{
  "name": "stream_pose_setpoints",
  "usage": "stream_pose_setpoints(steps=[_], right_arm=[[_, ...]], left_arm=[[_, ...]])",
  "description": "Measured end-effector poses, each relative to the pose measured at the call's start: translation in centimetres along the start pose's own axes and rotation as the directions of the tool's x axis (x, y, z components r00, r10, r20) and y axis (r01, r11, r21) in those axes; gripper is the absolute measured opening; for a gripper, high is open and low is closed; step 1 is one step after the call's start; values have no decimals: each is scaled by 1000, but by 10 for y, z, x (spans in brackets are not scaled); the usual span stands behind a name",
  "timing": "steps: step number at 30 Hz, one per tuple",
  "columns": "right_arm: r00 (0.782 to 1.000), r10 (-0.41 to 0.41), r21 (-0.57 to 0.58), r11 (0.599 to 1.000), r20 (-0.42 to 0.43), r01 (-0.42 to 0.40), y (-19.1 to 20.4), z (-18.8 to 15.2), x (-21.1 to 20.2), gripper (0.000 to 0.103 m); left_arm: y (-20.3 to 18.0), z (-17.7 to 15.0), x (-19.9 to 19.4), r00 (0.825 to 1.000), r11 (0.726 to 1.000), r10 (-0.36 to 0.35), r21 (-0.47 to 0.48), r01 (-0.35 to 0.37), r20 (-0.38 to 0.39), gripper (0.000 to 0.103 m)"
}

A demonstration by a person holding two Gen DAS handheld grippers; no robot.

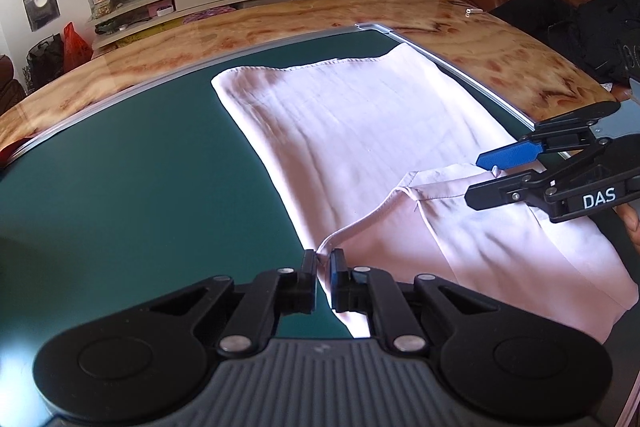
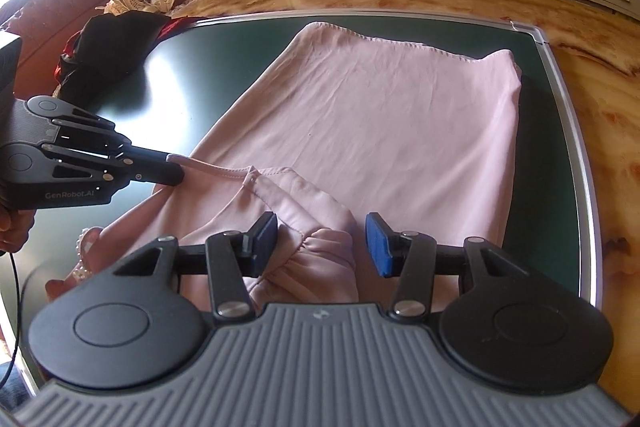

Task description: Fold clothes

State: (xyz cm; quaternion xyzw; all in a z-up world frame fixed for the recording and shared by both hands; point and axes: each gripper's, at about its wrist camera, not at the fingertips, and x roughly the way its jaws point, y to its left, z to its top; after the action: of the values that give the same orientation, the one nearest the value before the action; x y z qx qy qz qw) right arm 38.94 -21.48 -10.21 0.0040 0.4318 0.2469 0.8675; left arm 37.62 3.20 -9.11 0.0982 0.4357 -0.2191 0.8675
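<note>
1. Left gripper (image 1: 323,259) pinches the pink garment (image 1: 360,123) at its near edge; right gripper (image 2: 321,233) gapes around a bunched fold, not clamped.
2. You look mid-fold: close the right, then carry both corners forward together.
3. Garment lies on the green mat (image 1: 120,163) ahead of you, long axis running away, hem farthest.
</note>
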Motion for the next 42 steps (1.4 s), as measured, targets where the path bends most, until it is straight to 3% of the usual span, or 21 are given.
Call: stream_pose_setpoints(steps=[1,4,6,9,12,14,19,20,21,23,26,35,37,39,42], right_arm=[[1000,-6,9,1000,11,6,-1,0,-5,56],[997,-13,-6,1000,82,13,5,-3,-31,56],[993,31,-69,997,115,-23,18,-9,-53,56],[993,85,-215,974,85,-65,46,-20,-67,56],[999,5,-281,960,54,11,58,-18,-55,56],[998,-47,-230,971,47,57,45,-7,-40,56],[997,64,-104,992,-33,-67,6,14,-11,56],[996,77,-97,992,-49,-82,1,16,-7,52],[994,91,-92,991,-62,-96,-3,17,-4,38],[991,114,-101,987,-70,-121,-6,16,-3,20],[992,110,-90,989,-58,-114,-9,16,-1,15],[996,79,-19,997,-32,-80,-19,18,9,16],[998,53,-22,998,-24,-53,-18,17,12,20],[1000,20,-59,998,3,-20,-13,16,11,35],[1000,4,-107,994,25,-1,-9,17,12,37]], left_arm=[[1,0,-1,1000,1000,7,-4,-7,0,16],[1,-1,-6,999,1000,29,3,-29,25,24],[0,-1,-14,998,1000,23,7,-23,54,28],[-2,-1,-24,996,1000,-4,16,2,89,28],[-11,-4,-28,995,999,-31,37,28,95,29],[-16,-8,-29,995,998,-50,52,45,91,30],[-26,-17,-38,991,993,-85,85,76,102,35],[-27,-19,-40,989,992,-98,93,89,106,35],[-29,-19,-42,987,989,-116,102,105,110,35],[-35,-21,-43,982,983,-150,128,135,112,36],[-44,-22,-41,981,977,-162,159,144,105,38],[-53,-28,-39,980,970,-174,186,155,91,41],[-55,-30,-38,980,967,-183,198,163,83,42],[-58,-32,-38,980,963,-185,213,165,78,42],[-61,-36,-41,975,956,-207,230,184,78,42]])
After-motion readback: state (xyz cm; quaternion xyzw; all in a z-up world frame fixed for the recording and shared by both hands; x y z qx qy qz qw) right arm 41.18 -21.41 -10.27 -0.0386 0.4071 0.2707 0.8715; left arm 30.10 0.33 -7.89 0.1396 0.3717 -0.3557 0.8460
